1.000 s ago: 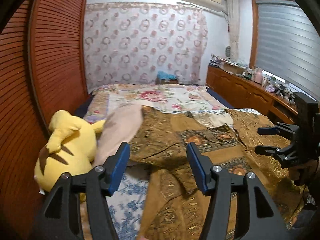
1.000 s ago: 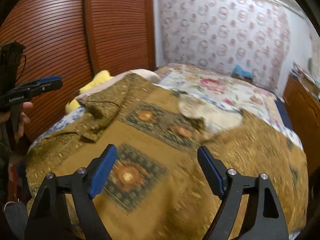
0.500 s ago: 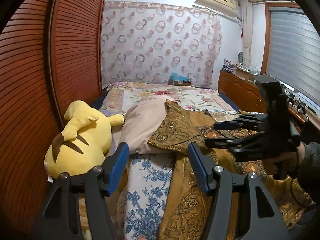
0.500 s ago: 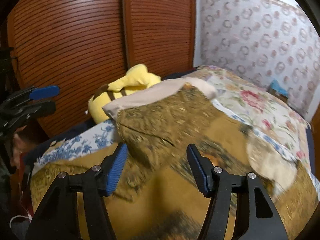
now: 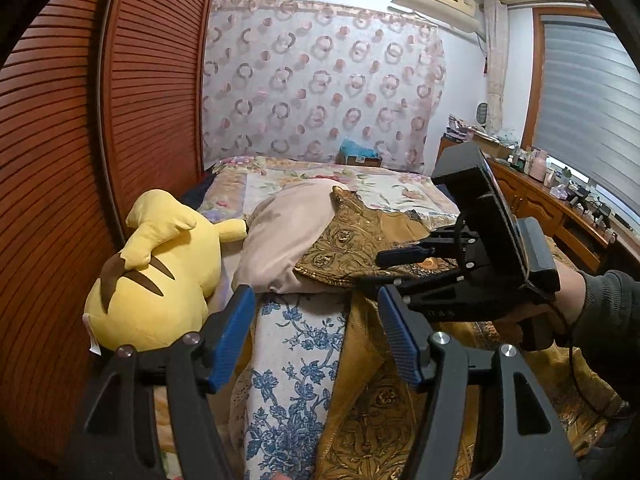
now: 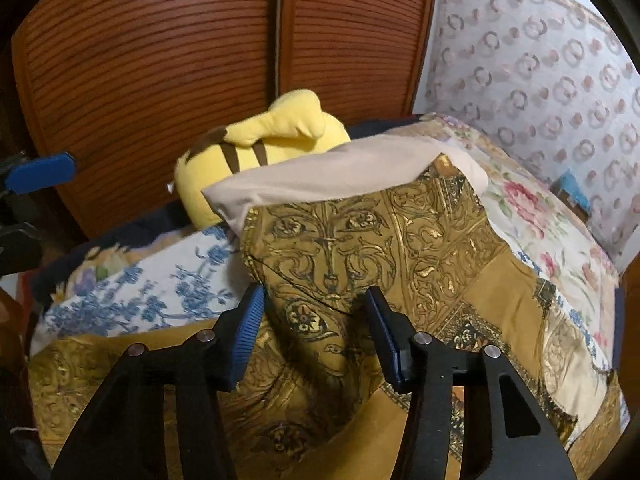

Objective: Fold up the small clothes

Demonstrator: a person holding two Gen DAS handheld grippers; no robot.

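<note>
Because the task is folding, I bring both grippers low over the near end of the bed, where the cloth is bunched. The right gripper (image 6: 316, 326) points down at a raised fold of the gold patterned cloth (image 6: 360, 248). Its jaws are closing now, and the fold stands between the pads (image 6: 250, 332), but I cannot say the pads already press it; I judge it is not yet pinched. I approach this ridge bc a fold that stands up is easier to catch than flat cloth.

The left gripper (image 5: 316, 336) hangs beside it w/ fingers apart and nothing between them. Its jaws are opening a little, I think to be ready for the other edge of the same cloth. Under it lies the blue-flowered sheet (image 5: 296, 364) and the edge of the gold cloth just to the right. In the left view the right gripper (image 5: 396, 258) crosses in front, held by a hand (image 5: 568, 300) in a dark sleeve.

A bit farther, the gold cloth lies draped partly over a beige pillow (image 5: 288, 240), so it is lifted there. The yellow plush toy (image 5: 160, 272) lies beside the pillow, against the wooden slatted doors (image 5: 152, 100).

Far behind is the floral bedspread (image 5: 320, 180), then the curtain w/ rings (image 5: 320, 80). At far right is a wooden cabinet (image 5: 536, 204) w/ small things, too small to tell.
</note>
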